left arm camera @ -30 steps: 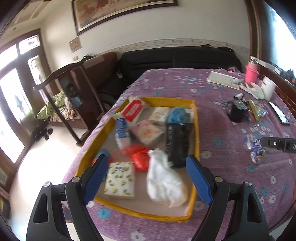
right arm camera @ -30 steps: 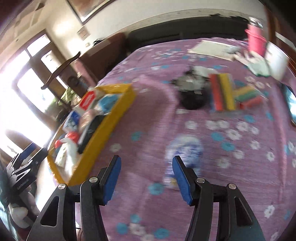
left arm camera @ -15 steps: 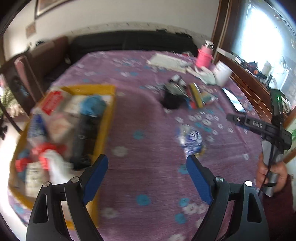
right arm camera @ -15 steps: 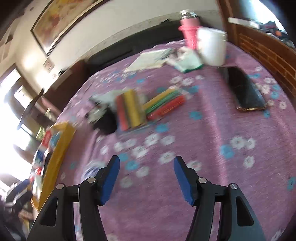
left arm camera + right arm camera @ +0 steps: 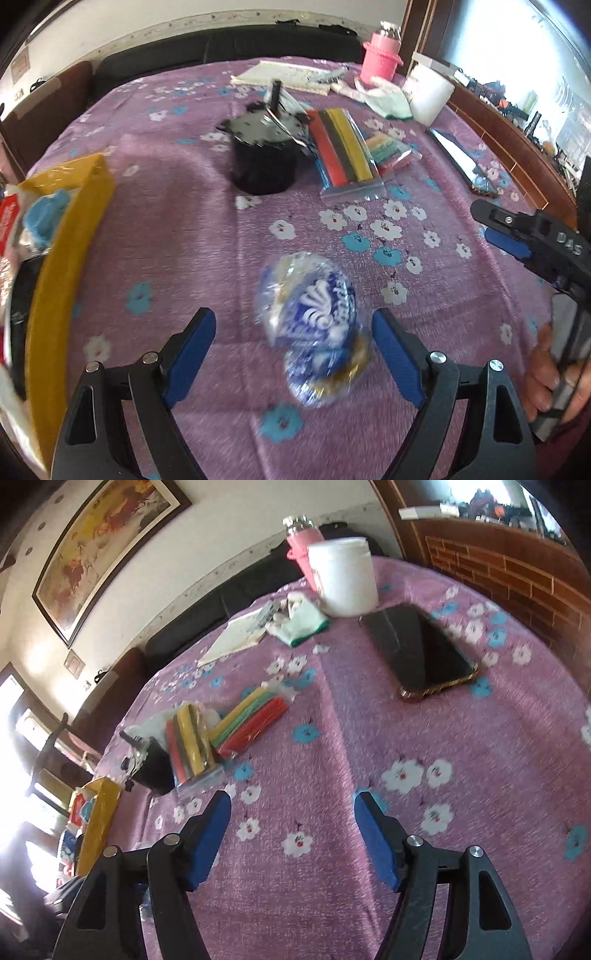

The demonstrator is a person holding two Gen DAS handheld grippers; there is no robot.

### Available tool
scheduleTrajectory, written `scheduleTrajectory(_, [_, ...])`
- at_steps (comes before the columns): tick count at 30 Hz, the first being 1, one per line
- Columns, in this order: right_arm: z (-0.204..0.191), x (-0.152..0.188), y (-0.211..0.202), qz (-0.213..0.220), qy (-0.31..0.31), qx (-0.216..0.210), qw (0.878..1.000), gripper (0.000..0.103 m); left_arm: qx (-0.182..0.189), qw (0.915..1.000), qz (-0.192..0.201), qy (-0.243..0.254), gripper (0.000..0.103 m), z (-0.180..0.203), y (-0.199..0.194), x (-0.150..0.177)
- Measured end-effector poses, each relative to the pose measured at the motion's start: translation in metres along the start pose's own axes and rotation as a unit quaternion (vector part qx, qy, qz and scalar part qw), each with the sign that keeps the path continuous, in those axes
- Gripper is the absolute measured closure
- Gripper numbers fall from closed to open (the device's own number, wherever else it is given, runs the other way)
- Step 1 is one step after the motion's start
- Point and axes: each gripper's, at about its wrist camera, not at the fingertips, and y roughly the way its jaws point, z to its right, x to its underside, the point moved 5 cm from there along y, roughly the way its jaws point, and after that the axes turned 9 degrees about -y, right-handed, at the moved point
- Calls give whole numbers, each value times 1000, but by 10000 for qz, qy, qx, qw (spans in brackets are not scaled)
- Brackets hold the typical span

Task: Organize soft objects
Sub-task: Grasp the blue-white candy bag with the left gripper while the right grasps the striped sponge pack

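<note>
A blue-and-white plastic packet (image 5: 314, 314) lies on the purple flowered cloth, between and just ahead of the open fingers of my left gripper (image 5: 293, 343). The yellow tray (image 5: 62, 258) with several soft items stands at the left; it also shows in the right wrist view (image 5: 98, 819). My right gripper (image 5: 291, 834) is open and empty above bare cloth; it also shows at the right edge of the left wrist view (image 5: 517, 240), held by a hand.
A black pot (image 5: 264, 155), bags of coloured strips (image 5: 343, 147) (image 5: 251, 720), a phone (image 5: 417, 653), a white tub (image 5: 345, 578), a pink bottle (image 5: 380, 59), a green-edged cloth (image 5: 303, 622) and a notepad (image 5: 291, 75) lie on the table.
My left gripper has swung right from over the tray to the blue-and-white packet. My right gripper has swung right, away from the packet, toward the phone side.
</note>
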Motion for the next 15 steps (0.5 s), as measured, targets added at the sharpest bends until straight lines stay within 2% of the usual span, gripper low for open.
scheduleTrajectory(2, [-1, 0, 2, -3, -32, 20, 10000, 30, 99, 9999, 54, 84, 22, 4, 1, 1])
scheduleTrajectory(3, [-1, 0, 3, -15, -35, 24, 10000, 29, 164, 9997, 144, 133, 49, 6, -2, 1])
scheduleTrajectory(4, [-1, 1, 5, -50, -35, 24, 10000, 29, 258, 9994, 162, 181, 59, 6, -4, 1])
scheduleTrajectory(8, [-1, 3, 10, -161, -25, 62, 9998, 28, 267, 9980, 566, -14, 59, -9, -17, -10])
scheduleTrajectory(12, [-3, 3, 13, -169, -156, 176, 9996, 25, 356, 9960, 769, -269, 58, -29, -18, -16])
scheduleTrajectory(13, [-5, 4, 14, -175, -217, 240, 9993, 25, 428, 9956, 759, -333, 57, -32, -15, -14])
scheduleTrajectory(15, [-9, 4, 15, -196, -333, 377, 9985, 25, 859, 9918, 679, -658, 57, -42, -15, -14])
